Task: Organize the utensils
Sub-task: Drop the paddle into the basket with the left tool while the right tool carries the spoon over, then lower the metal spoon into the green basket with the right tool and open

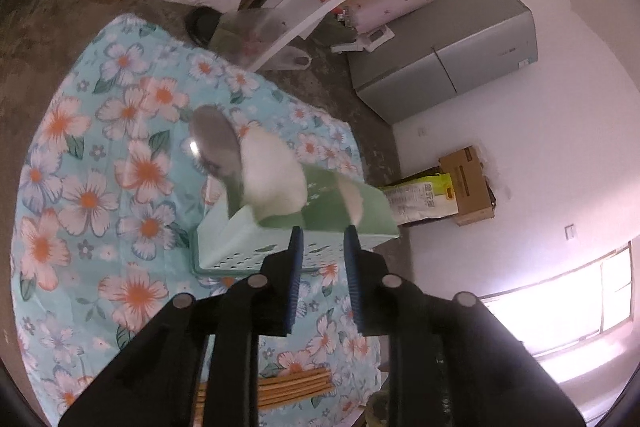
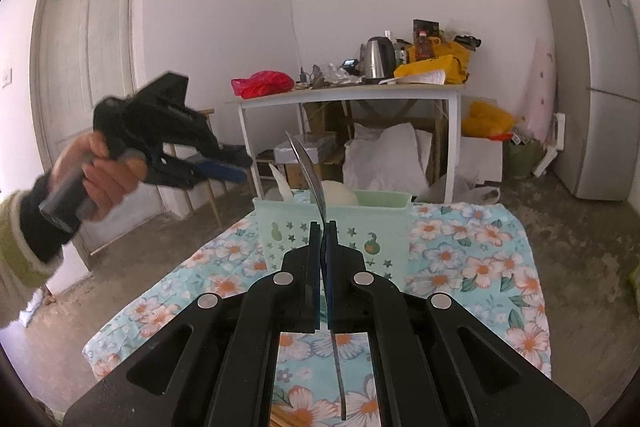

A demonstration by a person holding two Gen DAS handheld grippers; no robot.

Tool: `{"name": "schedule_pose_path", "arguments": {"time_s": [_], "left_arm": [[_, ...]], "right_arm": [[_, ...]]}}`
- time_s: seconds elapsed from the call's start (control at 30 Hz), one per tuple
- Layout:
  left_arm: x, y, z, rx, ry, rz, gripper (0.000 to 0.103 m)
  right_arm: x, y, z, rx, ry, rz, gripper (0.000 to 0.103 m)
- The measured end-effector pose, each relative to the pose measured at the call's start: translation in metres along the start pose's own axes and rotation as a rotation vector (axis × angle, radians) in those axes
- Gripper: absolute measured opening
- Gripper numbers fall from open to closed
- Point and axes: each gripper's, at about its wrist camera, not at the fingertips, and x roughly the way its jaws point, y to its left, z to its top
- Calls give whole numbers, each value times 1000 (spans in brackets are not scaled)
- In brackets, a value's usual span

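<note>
The right tool (image 2: 324, 227) is clamped on a metal spoon (image 2: 310, 167), its bowl raised over a pale green basket (image 2: 384, 227) on the floral-clothed bench (image 2: 480, 267). The left tool (image 1: 324, 233), slightly parted and empty, hovers above the basket (image 1: 240, 243). Wooden chopsticks (image 1: 296, 385) lie nearer.

The right gripper (image 2: 324, 227) has its jaws clamped on a metal spoon (image 2: 310, 167), before a green basket (image 2: 384, 223) near the desk's (image 2: 500, 247) far edge.
</note>
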Motion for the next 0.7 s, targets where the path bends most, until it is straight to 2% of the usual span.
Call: {"name": "schedule_pose_path", "arguments": {"time_s": [0.13,0.27,0.5,0.7], "left_arm": [[4,6,-3,4,-17,0,20],[-2,4,-4,36,-63,-5,20],[-6,-3,-12,130,-111,4,24],[-9,-11,-26,225,-118,-1,27]], "right_arm": [[-3,-5,10,27,-31,17,0],[-5,-13,35,61,-108,41,1],[29,-29,88,123,-241,104,1],[83,-40,94,135,-212,104,1]]}}
